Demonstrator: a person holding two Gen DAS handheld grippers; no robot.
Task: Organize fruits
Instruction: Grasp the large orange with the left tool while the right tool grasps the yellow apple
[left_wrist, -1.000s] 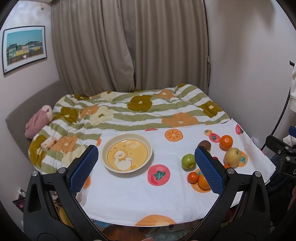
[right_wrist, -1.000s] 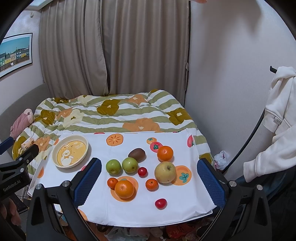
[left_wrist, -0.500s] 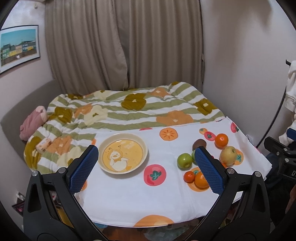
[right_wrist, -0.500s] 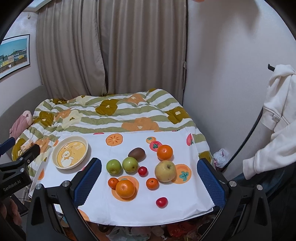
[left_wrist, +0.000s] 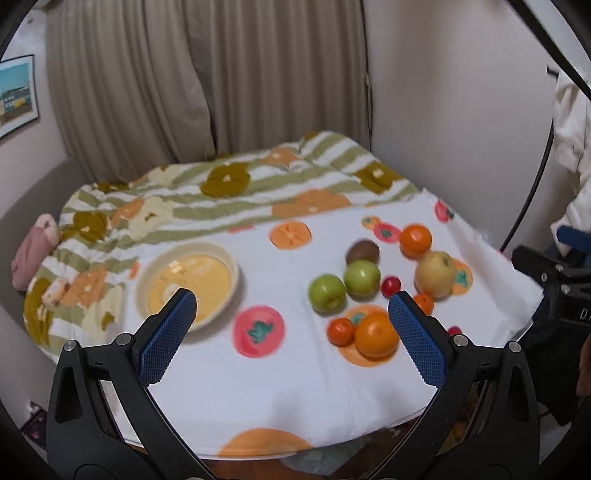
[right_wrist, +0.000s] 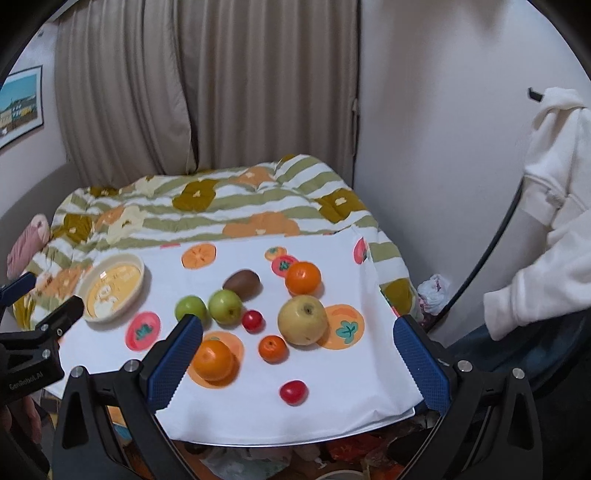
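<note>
Fruit-print tablecloth (right_wrist: 303, 402) (bed (right_wrist: 221, 210) behind) carries scattered fruit.

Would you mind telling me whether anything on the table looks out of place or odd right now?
Nothing is spilled or damaged. The one stray is a small red fruit lying alone near the front edge of the tablecloth, apart from the cluster. The bowl sits upright and empty, with all the fruit outside it.

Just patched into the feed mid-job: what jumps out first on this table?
A cluster of loose fruit on the right of the white cloth, led by a big yellow apple beside two green apples. On the left sits an empty yellow bowl. Both tongs, left and right, hover open.
</note>
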